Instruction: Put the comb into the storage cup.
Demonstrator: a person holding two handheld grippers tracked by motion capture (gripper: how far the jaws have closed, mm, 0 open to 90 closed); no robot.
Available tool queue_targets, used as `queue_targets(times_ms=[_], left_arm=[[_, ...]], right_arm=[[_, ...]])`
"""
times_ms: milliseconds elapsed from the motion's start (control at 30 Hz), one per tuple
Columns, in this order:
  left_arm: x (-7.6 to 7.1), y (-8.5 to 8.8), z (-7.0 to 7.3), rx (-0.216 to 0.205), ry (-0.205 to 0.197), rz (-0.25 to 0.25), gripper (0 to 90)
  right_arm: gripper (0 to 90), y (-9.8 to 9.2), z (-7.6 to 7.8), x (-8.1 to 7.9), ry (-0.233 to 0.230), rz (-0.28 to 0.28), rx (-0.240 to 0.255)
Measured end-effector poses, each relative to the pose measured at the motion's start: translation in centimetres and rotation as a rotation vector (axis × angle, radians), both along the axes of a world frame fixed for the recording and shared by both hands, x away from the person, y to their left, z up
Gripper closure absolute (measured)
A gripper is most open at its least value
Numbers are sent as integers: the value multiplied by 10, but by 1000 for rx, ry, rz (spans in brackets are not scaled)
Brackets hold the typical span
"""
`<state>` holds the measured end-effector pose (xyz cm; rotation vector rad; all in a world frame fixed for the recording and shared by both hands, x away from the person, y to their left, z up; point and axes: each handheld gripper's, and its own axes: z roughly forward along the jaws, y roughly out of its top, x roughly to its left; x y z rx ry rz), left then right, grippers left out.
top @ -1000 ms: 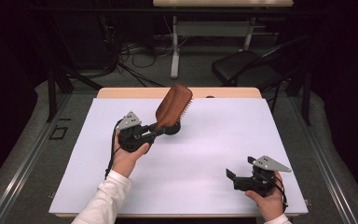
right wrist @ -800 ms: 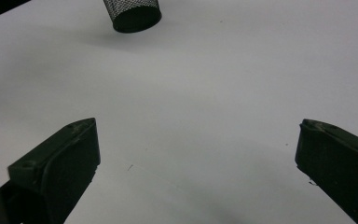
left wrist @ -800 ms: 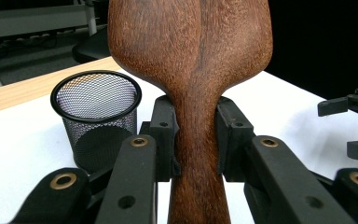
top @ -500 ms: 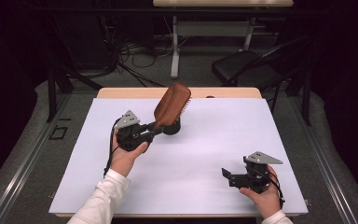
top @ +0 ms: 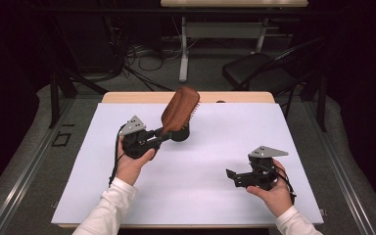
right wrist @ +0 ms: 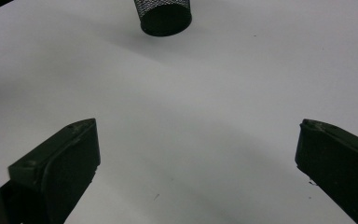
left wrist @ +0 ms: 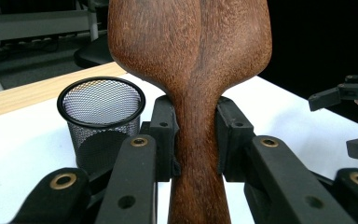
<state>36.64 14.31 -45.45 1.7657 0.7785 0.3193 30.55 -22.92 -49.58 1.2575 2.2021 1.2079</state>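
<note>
So the left gripper (top: 159, 136) had its jaws clamped on the neck of the wooden hairbrush (top: 180, 109), held up over the far middle of the table (top: 323, 147), right above the black mesh cup (left wrist: 100, 112). The right gripper (top: 236, 177) sat empty, jaws wide, near the front right corner. My worry was the heavy brush head pivoting in that narrow grip, or it clipping the light cup's rim and tipping it over.
</note>
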Motion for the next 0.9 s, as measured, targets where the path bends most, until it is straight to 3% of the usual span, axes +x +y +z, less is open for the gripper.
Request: queue_targets(times_ms=[167, 500, 900], left_arm=[[0, 0, 0, 7, -1, -2, 716], [-2, -1, -2, 7, -4, -5, 716], [-3, -1, -5, 9, -3, -6, 716]], right_arm=[[0, 3, 10, 8, 41, 26, 0], [0, 14, 19, 20, 112, 82, -66], [9, 17, 30, 34, 180, 86, -58]])
